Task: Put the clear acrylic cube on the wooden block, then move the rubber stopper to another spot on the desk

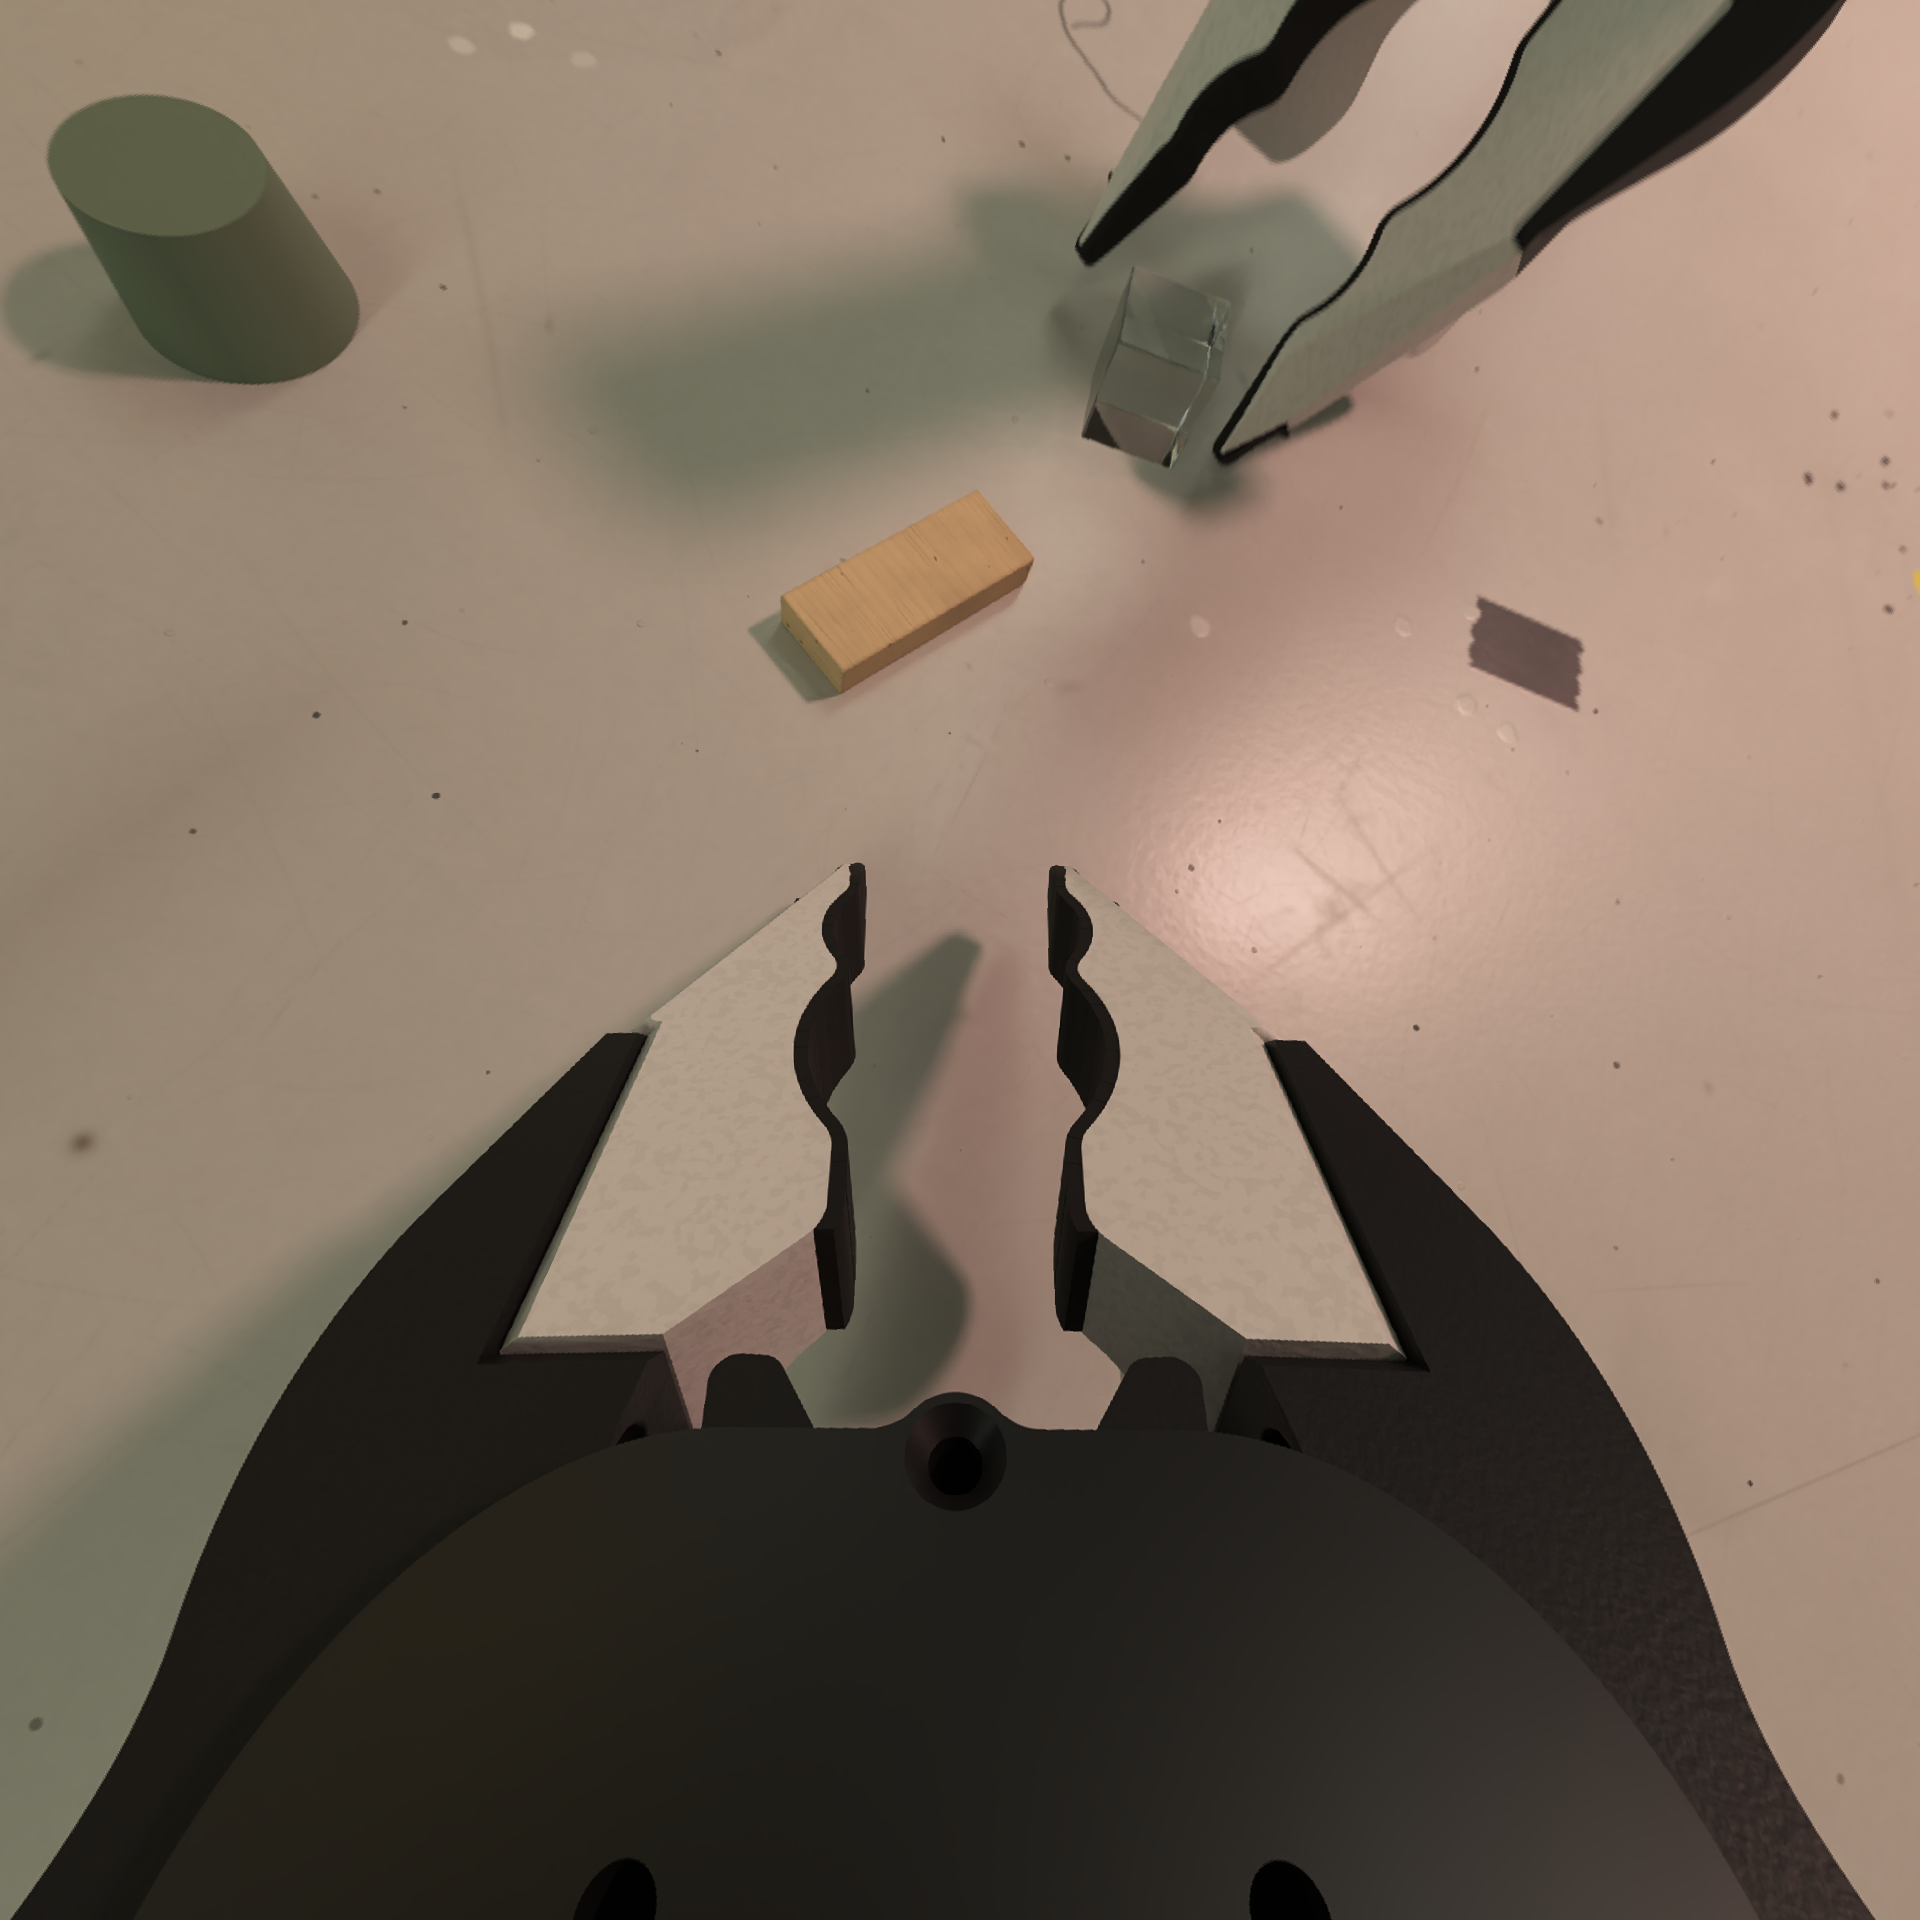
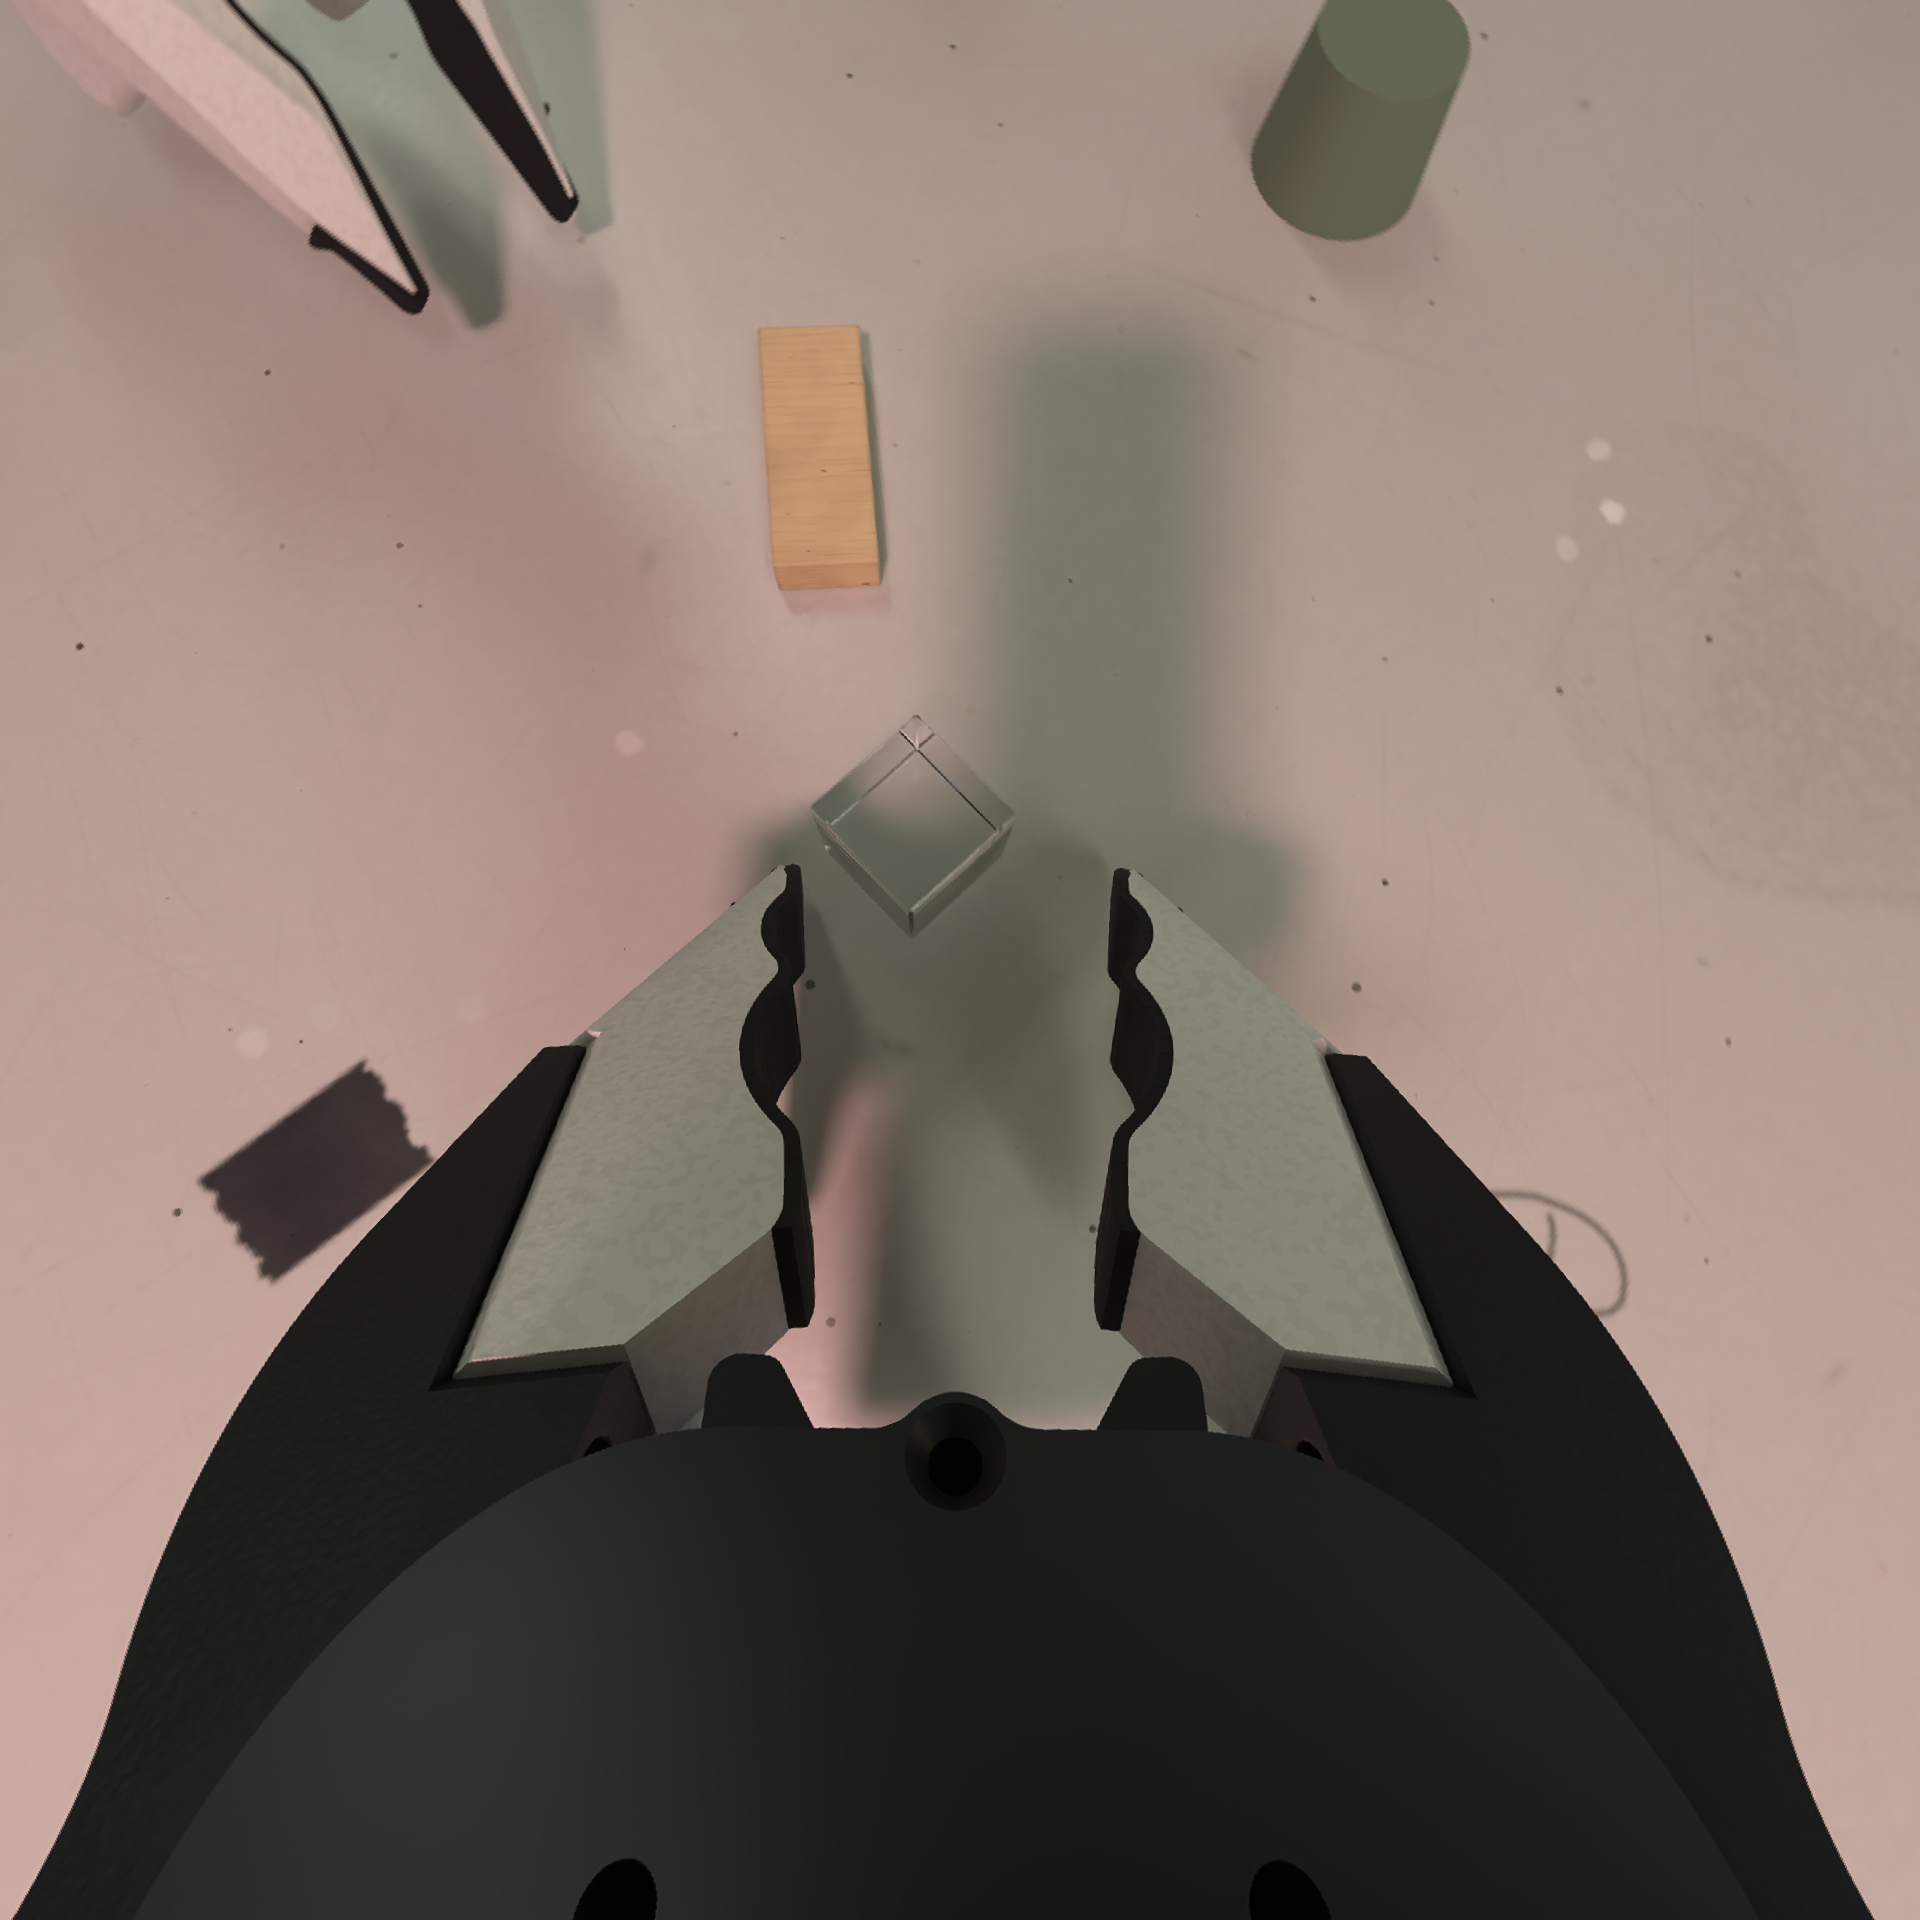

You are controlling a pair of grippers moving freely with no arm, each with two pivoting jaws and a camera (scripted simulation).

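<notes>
Bench (image 1: 312,831): pale, glossy, speckled w/ dark flecks; dark tape patch (image 1: 1525,652) stuck flat on it, apart from all items.

Cube (image 2: 912,821): clear acrylic, on bench, turned corner-on to R claw. Sits just ahead of R claw's tips, on the line of the gap, not gripped. Not on block.

Block (image 2: 821,457): light wood, flat on its broad face, long axis pointing away in R wrist view. Beyond cube, near it, not touching. Top bare.

Stopper (image 1: 197,234): grey-green cylinder, standing on end, well apart from block and cube, at far left in L wrist view.

R claw (image 2: 956,883): wide, nothing between fingers; tips low over bench, either side of cube's near corner. In L wrist view cube lies between its two fingers, no contact seen.

L claw (image 1: 956,878): moderately parted, narrower than R, holding nothing. Over bare bench, block ahead of it, well clear of tips.

Thin dark thread loop (image 2: 1579,1257) on bench beside R claw body.
</notes>
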